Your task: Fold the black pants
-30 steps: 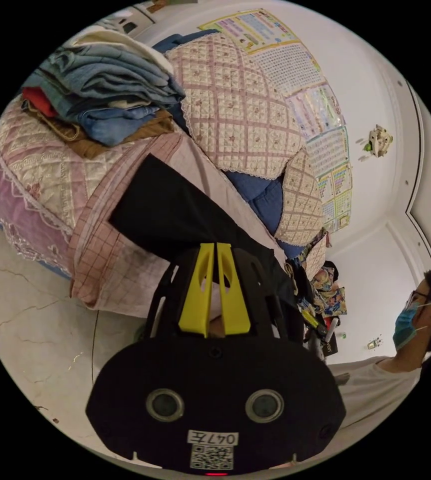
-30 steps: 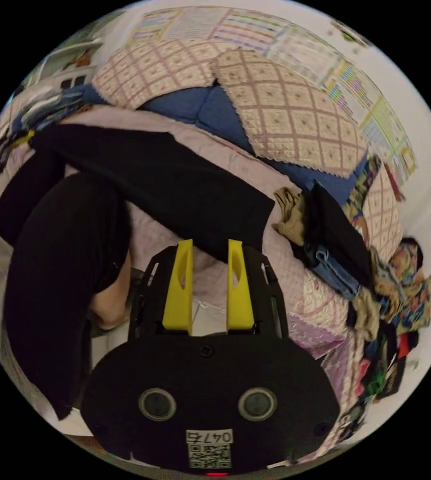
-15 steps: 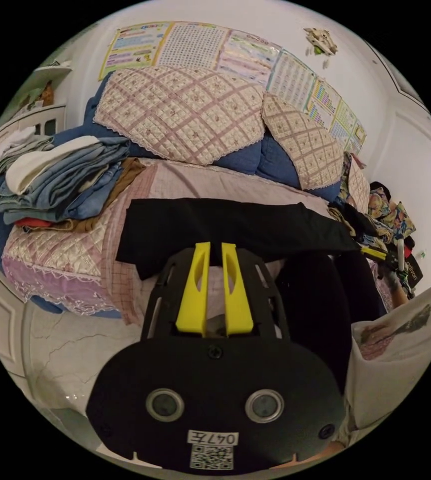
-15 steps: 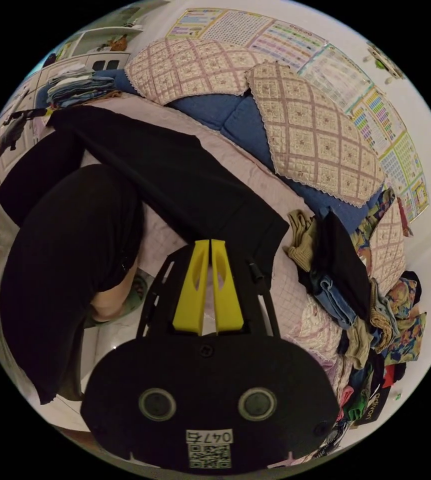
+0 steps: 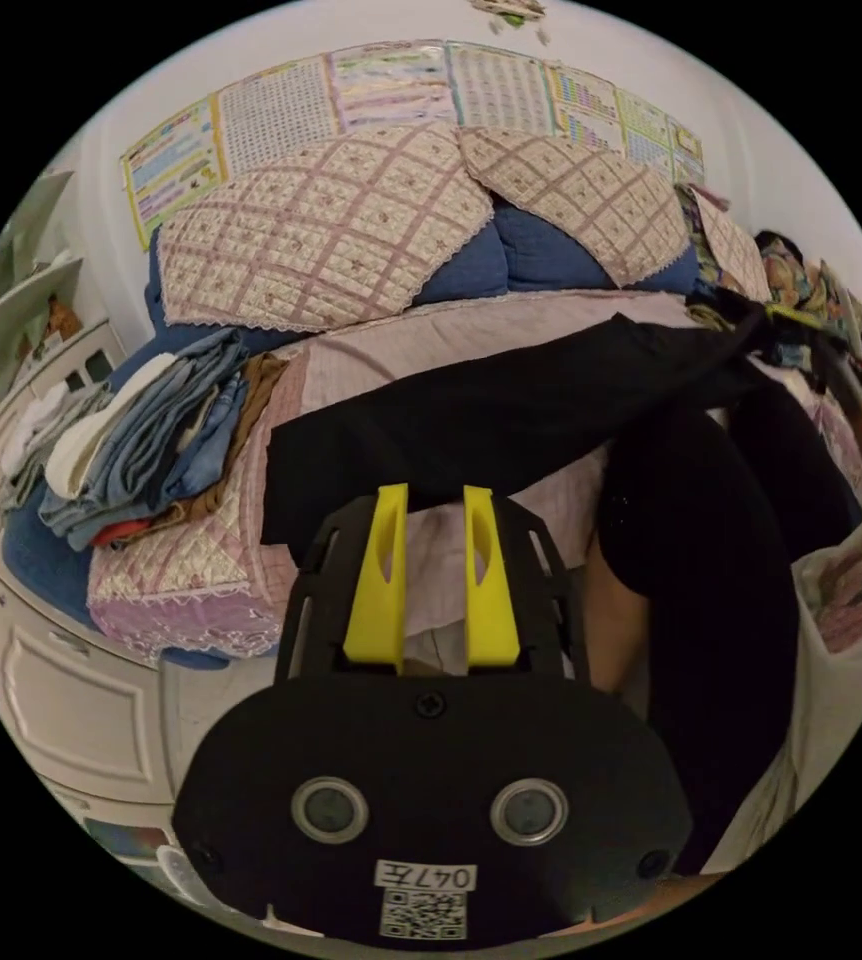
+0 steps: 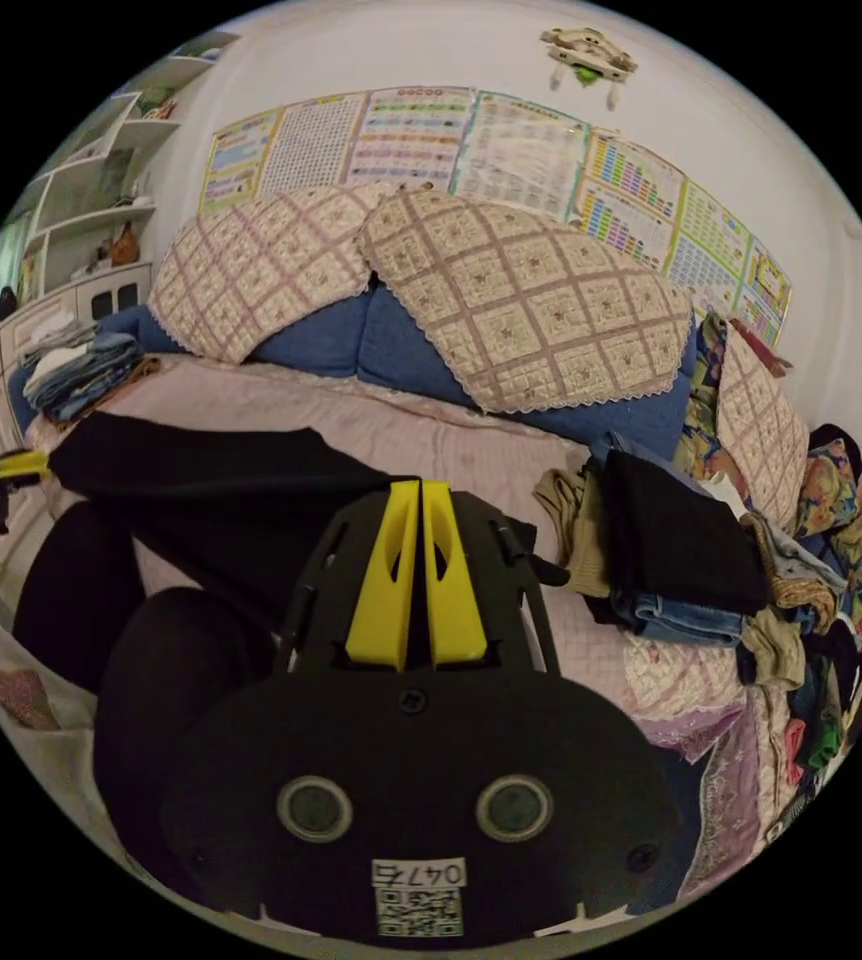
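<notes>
Blue sofa, chart-covered white wall

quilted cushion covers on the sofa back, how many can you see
3. One large quilted cover toward the folded stack's end, one beside it in the middle, overlapping its edge, and a narrower one by the clothes heap. Others may be hidden behind the heap.

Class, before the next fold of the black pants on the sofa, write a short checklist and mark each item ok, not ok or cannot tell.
1. Right gripper closed on the black pants: ok, jaws together at their edge.
2. Left gripper gripping the pants: not ok, jaws apart.
3. Pants lying flat on the sofa cover: ok, stretched out.
4. Folded clothes stack apart from the pants: ok.
5. Unsorted clothes pile apart from the pants: ok.
</notes>
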Available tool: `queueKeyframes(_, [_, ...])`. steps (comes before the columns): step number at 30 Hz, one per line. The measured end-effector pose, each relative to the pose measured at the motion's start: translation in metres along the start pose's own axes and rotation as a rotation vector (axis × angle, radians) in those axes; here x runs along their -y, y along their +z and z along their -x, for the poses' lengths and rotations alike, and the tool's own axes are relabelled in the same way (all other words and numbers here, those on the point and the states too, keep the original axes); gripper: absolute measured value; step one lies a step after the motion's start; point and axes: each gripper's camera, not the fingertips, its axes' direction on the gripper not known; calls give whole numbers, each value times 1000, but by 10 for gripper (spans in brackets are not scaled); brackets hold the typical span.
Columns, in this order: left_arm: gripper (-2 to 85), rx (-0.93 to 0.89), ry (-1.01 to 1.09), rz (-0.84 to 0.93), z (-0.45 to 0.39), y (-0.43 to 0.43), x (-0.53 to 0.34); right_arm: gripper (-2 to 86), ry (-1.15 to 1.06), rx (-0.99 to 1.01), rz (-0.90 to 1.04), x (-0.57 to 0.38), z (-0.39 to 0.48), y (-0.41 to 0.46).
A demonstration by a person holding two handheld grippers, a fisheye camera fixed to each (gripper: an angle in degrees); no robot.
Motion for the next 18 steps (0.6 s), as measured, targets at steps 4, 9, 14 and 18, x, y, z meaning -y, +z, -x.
queueKeyframes(4, [127, 89, 136, 35, -41, -1, 48, -5, 5, -18, -28, 37, -4, 16])
queueKeyframes(9, [137, 191, 241, 22, -79, 1, 104, -4, 9, -15, -33, 65, -8, 34])
queueKeyframes(14, [132, 200, 265, 51, -82, 19, 142, -4, 14, 3, -22, 82, -15, 53])
queueKeyframes(18, [107, 263, 314, 14, -87, 20, 176, -4, 8, 6, -16, 92, -20, 64])
